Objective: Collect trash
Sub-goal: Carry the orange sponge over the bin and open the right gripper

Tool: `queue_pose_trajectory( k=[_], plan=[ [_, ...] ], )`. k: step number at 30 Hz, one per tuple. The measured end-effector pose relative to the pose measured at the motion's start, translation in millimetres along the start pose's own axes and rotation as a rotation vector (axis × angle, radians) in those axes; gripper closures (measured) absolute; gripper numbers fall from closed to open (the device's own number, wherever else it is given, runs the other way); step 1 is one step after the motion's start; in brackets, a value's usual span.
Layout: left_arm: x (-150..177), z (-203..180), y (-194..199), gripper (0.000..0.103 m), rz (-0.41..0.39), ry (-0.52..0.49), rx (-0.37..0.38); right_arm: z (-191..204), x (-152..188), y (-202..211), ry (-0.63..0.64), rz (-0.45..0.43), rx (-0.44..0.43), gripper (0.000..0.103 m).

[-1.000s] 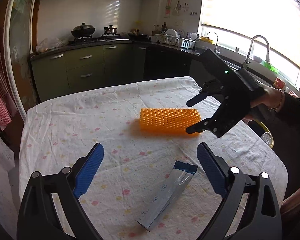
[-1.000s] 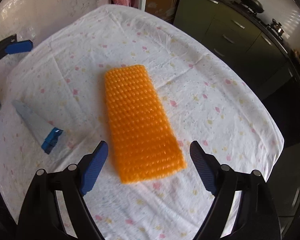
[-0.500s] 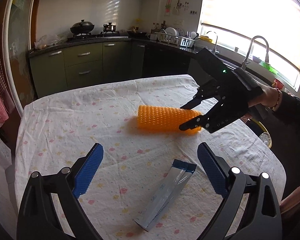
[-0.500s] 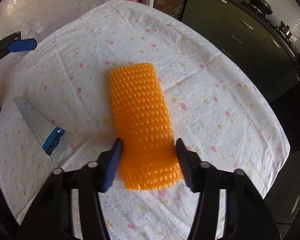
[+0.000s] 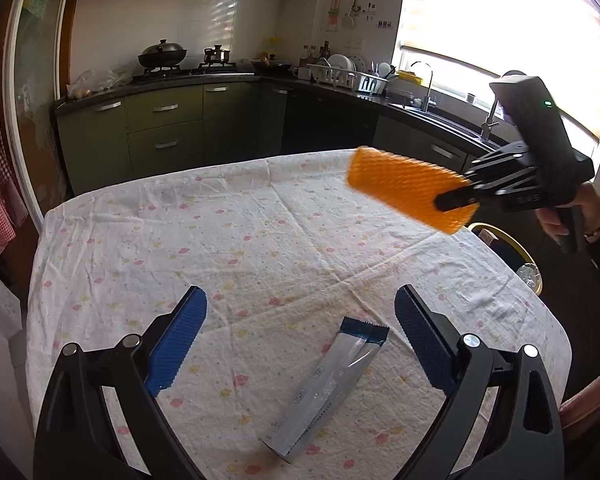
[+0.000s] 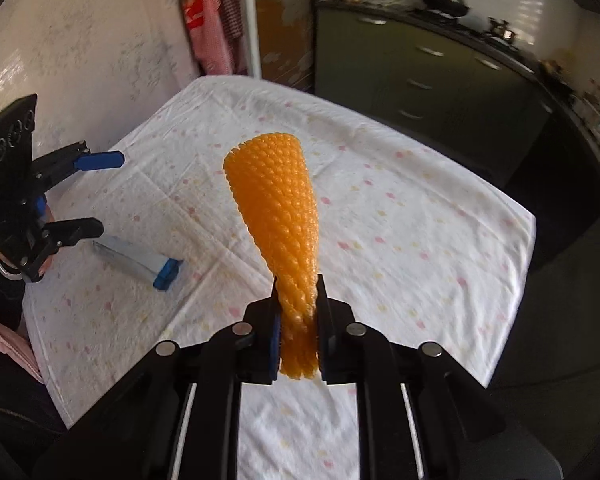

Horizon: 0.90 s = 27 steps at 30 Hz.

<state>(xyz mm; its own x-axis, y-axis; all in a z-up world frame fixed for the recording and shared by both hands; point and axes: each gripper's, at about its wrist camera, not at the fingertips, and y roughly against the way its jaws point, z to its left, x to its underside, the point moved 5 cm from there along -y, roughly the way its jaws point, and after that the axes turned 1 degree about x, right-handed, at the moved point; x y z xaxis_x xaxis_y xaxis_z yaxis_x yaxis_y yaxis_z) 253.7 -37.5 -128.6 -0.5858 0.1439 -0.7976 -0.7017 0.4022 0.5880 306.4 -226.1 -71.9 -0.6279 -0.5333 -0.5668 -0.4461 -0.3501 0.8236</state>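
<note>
My right gripper (image 6: 298,320) is shut on one end of an orange bubble-wrap sheet (image 6: 278,208) and holds it in the air above the table; it also shows in the left wrist view (image 5: 403,190), at the table's right edge. My left gripper (image 5: 300,340) is open and empty, low over the table, with a silver and blue sachet wrapper (image 5: 331,384) lying flat between its fingers. The wrapper also shows in the right wrist view (image 6: 140,258), beside the left gripper (image 6: 88,196).
The table wears a white flowered cloth (image 5: 228,240). A round yellow-rimmed bin (image 5: 515,252) stands on the floor past the table's right edge. Green kitchen cabinets (image 5: 160,136) and a sink counter lie behind. A wall is on the left.
My right gripper closed on the orange bubble wrap and lifted it off the table toward the right edge. My left gripper stayed open over the wrapper.
</note>
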Motion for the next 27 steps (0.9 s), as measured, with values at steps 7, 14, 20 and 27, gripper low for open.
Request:
queue_pose_trajectory(
  k=[7, 14, 20, 27],
  plan=[
    [-1, -3, 1, 0.009, -0.006, -0.005, 0.017, -51, 68, 60, -0.068, 0.053, 0.190, 0.088],
    [-2, -2, 3, 0.009, -0.017, 0.003, 0.030, -116, 145, 83, -0.193, 0.211, 0.368, 0.085],
    [-1, -2, -1, 0.009, -0.009, 0.005, 0.039, -155, 194, 67, -0.299, 0.305, 0.400, 0.085],
    [2, -5, -6, 0.009, 0.006, -0.008, 0.039, -173, 221, 54, -0.371, 0.347, 0.375, 0.063]
  ],
)
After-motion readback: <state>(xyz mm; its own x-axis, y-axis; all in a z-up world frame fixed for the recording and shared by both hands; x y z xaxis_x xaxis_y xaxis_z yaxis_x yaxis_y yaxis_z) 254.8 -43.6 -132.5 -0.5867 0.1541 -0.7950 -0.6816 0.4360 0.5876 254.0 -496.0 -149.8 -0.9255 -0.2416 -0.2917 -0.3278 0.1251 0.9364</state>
